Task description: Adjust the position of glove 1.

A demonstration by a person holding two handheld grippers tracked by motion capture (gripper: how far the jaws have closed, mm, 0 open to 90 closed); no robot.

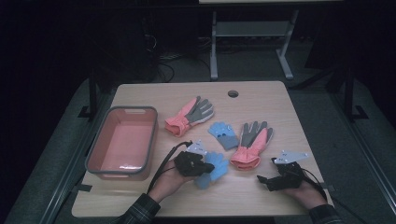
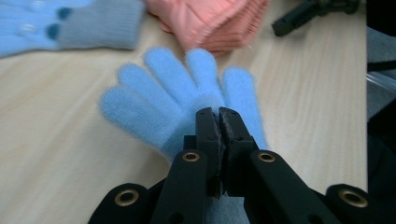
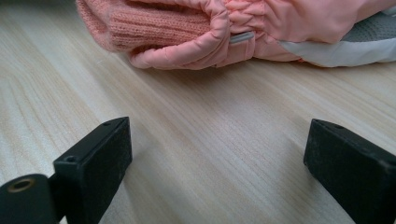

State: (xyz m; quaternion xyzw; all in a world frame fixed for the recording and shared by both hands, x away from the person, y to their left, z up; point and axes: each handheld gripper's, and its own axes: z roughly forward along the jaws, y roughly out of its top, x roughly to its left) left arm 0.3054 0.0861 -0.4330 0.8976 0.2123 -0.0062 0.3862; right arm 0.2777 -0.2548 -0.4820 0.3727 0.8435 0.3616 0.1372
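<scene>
While pinched (left gripper): blue glove.

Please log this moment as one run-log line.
left gripper: shut on fuzzy blue glove | right gripper: open, facing pink glove cuff | bin: empty

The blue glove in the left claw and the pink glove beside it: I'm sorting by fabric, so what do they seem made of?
Blue glove: looks like fuzzy knit, matte, with a soft haloed edge. Pink glove: apparently smooth, slightly shiny padded shell, gathered at the wrist, with a ribbed knit cuff.
</scene>
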